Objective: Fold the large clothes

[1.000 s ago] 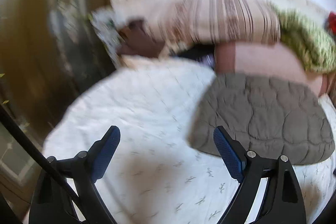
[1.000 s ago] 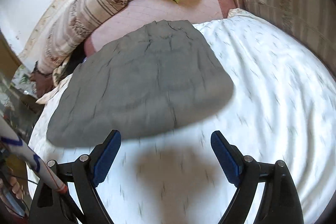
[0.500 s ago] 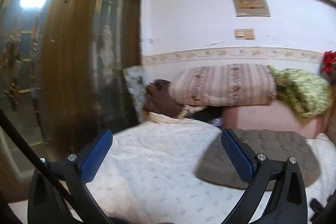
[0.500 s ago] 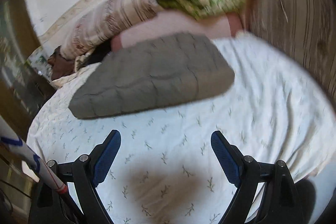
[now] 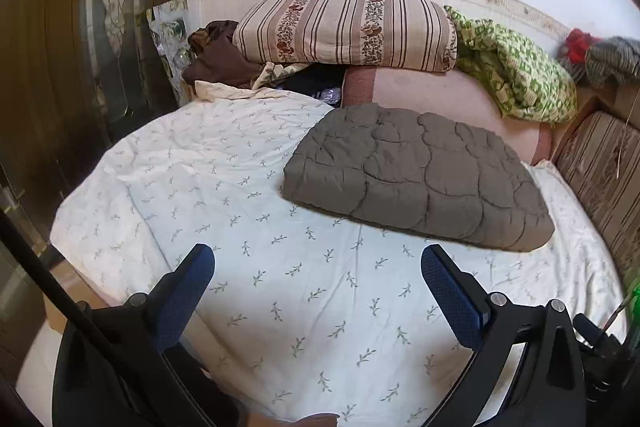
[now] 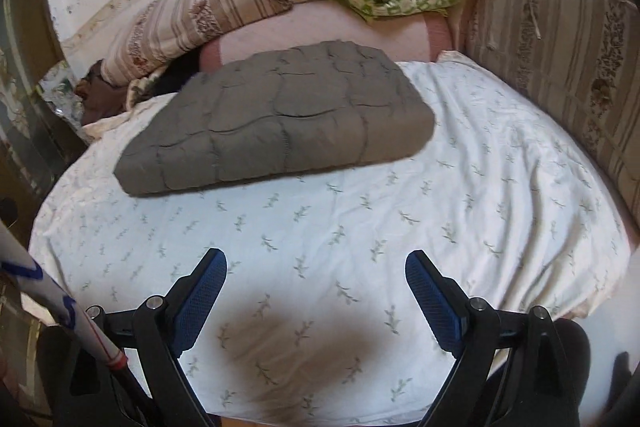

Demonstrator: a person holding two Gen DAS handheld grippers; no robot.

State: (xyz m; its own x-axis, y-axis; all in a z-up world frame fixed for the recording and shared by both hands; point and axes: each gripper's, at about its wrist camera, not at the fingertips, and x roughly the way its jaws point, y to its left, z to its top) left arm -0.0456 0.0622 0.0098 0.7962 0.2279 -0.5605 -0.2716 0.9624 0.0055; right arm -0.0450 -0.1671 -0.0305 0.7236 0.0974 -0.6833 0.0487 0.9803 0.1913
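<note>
A grey quilted garment [image 5: 416, 179] [image 6: 280, 119] lies folded into a thick flat pad on the far half of the bed's white leaf-print sheet [image 5: 248, 235] [image 6: 480, 203]. My left gripper [image 5: 316, 263] hangs open over the near part of the sheet, well short of the pad's front edge, with nothing between its blue pads. My right gripper [image 6: 316, 267] is open too, above the near sheet, its shadow below it, and the pad lies further off to the upper left.
Behind the pad a pink cushion [image 5: 440, 99], a striped pillow [image 5: 344, 27], a green-patterned blanket [image 5: 516, 71] and brown cloth [image 5: 216, 59] line the wall. A striped headboard cushion [image 6: 560, 59] bounds the right side. A dark wooden wardrobe [image 5: 80, 47] stands left.
Both grippers have drawn back from the grey pad toward the near edge of the bed. The left view swung up to the wall and came back down onto the bed.
</note>
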